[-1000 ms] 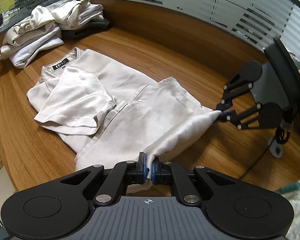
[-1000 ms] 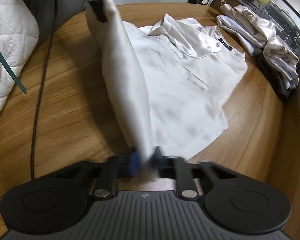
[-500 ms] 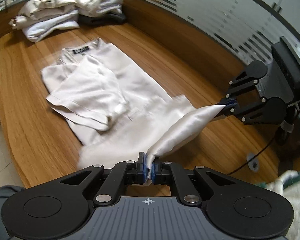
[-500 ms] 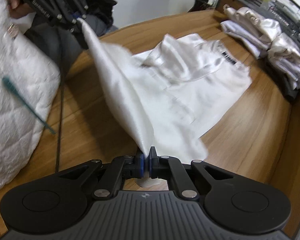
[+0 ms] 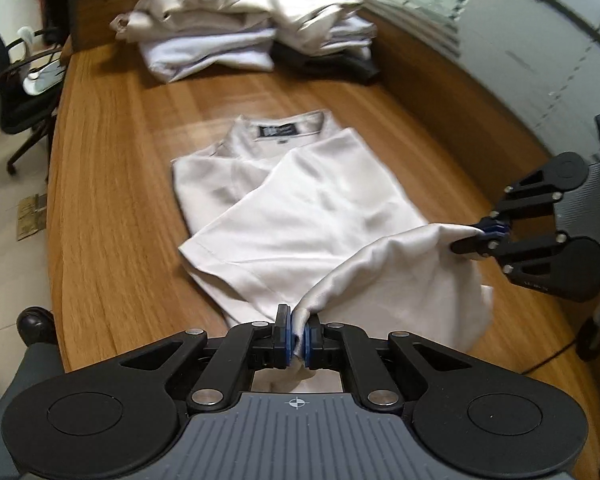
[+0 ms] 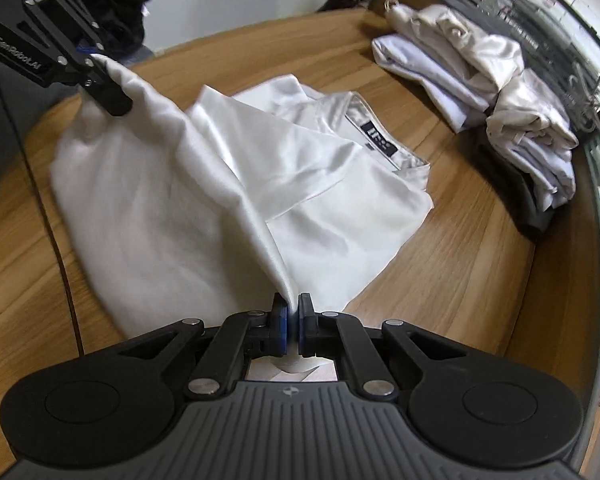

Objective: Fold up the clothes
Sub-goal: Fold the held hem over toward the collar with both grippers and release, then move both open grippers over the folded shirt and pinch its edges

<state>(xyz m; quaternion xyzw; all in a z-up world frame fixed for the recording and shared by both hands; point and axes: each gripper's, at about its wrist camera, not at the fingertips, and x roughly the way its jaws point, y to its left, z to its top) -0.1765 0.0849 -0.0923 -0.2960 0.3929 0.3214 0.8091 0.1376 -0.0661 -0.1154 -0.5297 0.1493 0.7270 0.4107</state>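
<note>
Stretching between both closed jaws, shirt [image 5: 300, 216] hem lifts off table [image 5: 112, 152].

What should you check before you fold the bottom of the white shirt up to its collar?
1. Left tongs pinch the shirt hem: ok.
2. Right tongs pinch the other hem corner: ok.
3. Hem stretched between both tongs, lifted off the table: ok.
4. Sleeves already folded in over the body: ok.
5. Collar end lying flat on the table: ok.
6. Room between collar and the clothes pile: ok.
</note>
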